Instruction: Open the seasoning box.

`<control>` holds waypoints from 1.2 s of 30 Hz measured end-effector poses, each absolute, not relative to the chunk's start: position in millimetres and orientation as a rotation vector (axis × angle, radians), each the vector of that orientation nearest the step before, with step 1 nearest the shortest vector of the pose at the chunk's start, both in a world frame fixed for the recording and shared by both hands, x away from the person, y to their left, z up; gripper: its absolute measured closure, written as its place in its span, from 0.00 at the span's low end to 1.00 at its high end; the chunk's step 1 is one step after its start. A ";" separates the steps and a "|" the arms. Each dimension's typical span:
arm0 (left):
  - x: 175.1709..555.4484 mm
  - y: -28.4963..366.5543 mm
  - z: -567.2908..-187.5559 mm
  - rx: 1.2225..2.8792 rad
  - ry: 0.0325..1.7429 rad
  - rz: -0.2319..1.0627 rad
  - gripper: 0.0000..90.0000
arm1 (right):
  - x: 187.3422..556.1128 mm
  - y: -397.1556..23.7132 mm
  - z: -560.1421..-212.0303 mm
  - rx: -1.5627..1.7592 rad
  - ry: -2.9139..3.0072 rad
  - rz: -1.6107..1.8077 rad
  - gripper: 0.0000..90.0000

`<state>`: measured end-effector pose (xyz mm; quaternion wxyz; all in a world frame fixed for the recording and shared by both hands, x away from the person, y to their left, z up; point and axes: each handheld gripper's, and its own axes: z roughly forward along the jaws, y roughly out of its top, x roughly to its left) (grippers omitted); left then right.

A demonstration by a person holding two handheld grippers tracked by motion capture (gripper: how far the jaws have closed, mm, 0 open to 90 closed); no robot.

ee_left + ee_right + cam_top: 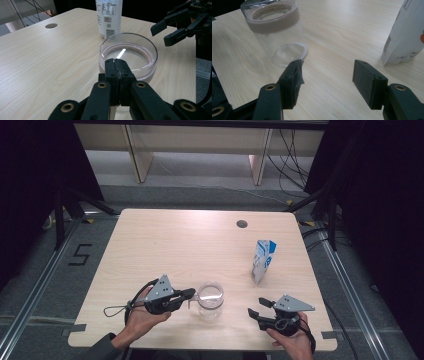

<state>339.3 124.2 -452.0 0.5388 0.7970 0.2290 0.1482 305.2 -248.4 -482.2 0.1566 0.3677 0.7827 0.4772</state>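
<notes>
High view, left to right. My left gripper (pixel 190 293) sits in the lower left of the frame, jaws pointing right and pressed together. Its tips meet the left edge of the clear jar (pixel 210 300); whether they pinch a handle or tab there, I cannot tell. The jar stands upright on the worktop (pixel 165 245), lower centre of the frame, mouth open. The milk carton (pixel 262 261) stands upright, right of centre, above and to the right of the jar and well apart from it. My right gripper (pixel 256 307) is at lower right, jaws spread, nothing between them, pointing left toward the jar but clear of it.

Left gripper view: closed jaws at bottom centre, jar (pixel 128 56) directly behind them, carton (pixel 109 17) at top centre beyond it, right gripper (pixel 160 33) at upper right.

Right gripper view: jar (pixel 278 30) at upper left, carton (pixel 405 37) at the right edge, bare worktop between my spread jaws.
</notes>
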 end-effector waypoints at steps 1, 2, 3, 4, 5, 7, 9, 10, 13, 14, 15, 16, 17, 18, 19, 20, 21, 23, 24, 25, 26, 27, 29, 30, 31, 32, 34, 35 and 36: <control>338.9 124.1 -452.3 1.894 0.546 0.354 0.98 | 304.9 -248.7 -481.8 1.053 2.241 1.357 0.46; 338.4 124.1 -452.6 1.895 0.547 0.357 0.98 | 305.6 -249.0 -481.8 1.037 2.237 1.357 0.47; 338.2 124.6 -452.9 1.898 0.542 0.362 0.98 | 305.7 -249.1 -481.9 1.035 2.235 1.356 0.47; 338.0 125.1 -453.3 1.896 0.546 0.358 0.98 | 305.7 -249.1 -481.9 1.035 2.235 1.356 0.47; 338.0 125.5 -453.7 1.891 0.550 0.355 0.98 | 305.7 -249.2 -481.8 1.032 2.231 1.355 0.47; 337.9 126.0 -454.0 1.891 0.551 0.354 0.98 | 305.8 -249.0 -481.9 1.031 2.233 1.356 0.47; 337.6 126.2 -454.0 1.895 0.550 0.358 0.98 | 305.7 -248.3 -482.0 1.032 2.232 1.366 0.47; 337.5 126.1 -454.1 1.893 0.550 0.359 0.98 | 306.0 -247.5 -482.5 1.025 2.223 1.382 0.48; 337.7 126.2 -454.0 1.894 0.550 0.357 0.98 | 304.1 -245.3 -479.6 1.011 2.224 1.383 0.53; 337.7 126.3 -454.0 1.894 0.549 0.357 0.98 | 302.5 -243.1 -478.1 1.027 2.234 1.407 0.56; 337.6 126.3 -454.1 1.894 0.548 0.358 0.98 | 300.9 -240.3 -476.8 1.021 2.230 1.410 0.60; 337.6 126.4 -454.1 1.894 0.548 0.358 0.98 | 301.4 -236.2 -473.2 0.950 2.242 1.425 0.69; 337.5 126.4 -454.1 1.895 0.547 0.359 0.98 | 301.4 -236.2 -473.2 0.950 2.242 1.425 0.69; 337.4 126.6 -454.2 1.895 0.547 0.359 0.98 | 302.9 -234.0 -471.5 0.884 2.236 1.435 0.73; 337.3 126.7 -454.3 1.896 0.545 0.360 0.98 | 300.2 -229.9 -469.8 0.916 2.226 1.458 0.75; 337.3 126.8 -454.5 1.894 0.545 0.359 0.98 | 302.3 -228.6 -467.7 0.859 2.221 1.454 0.79; 337.6 126.7 -455.0 1.890 0.540 0.354 0.98 | 302.9 -226.3 -466.1 0.840 2.222 1.458 0.81; 337.5 127.3 -455.3 1.889 0.543 0.353 0.98 | 304.9 -222.0 -464.9 0.811 2.219 1.471 0.85; 337.7 127.4 -455.6 1.888 0.541 0.352 0.98 | 306.5 -218.9 -465.3 0.800 2.215 1.491 0.87; 336.9 127.4 -455.5 1.891 0.555 0.354 0.98 | 306.4 -217.2 -464.5 0.804 2.233 1.478 0.88; 337.0 127.4 -455.7 1.893 0.555 0.354 0.98 | 307.8 -214.7 -464.5 0.780 2.240 1.480 0.90; 337.1 127.5 -455.8 1.894 0.555 0.353 0.98 | 308.1 -212.1 -463.7 0.781 2.262 1.476 0.91; 337.1 127.8 -456.0 1.897 0.556 0.354 0.98 | 311.1 -206.0 -462.7 0.736 2.251 1.472 0.93; 337.2 127.8 -456.1 1.897 0.557 0.353 0.98 | 311.9 -203.0 -461.4 0.731 2.258 1.468 0.94; 337.2 127.9 -456.1 1.897 0.557 0.353 0.98 | 313.6 -199.1 -460.4 0.709 2.261 1.471 0.94; 337.3 127.9 -456.1 1.896 0.557 0.352 0.98 | 314.4 -195.1 -459.4 0.699 2.266 1.472 0.95; 337.3 128.1 -456.1 1.895 0.557 0.352 0.98 | 315.5 -188.5 -456.1 0.701 2.280 1.461 0.95; 337.3 128.0 -456.2 1.895 0.557 0.352 0.98 | 317.3 -185.4 -454.9 0.675 2.276 1.467 0.95; 337.3 128.1 -456.2 1.894 0.556 0.352 0.98 | 320.3 -180.6 -452.8 0.643 2.280 1.459 0.95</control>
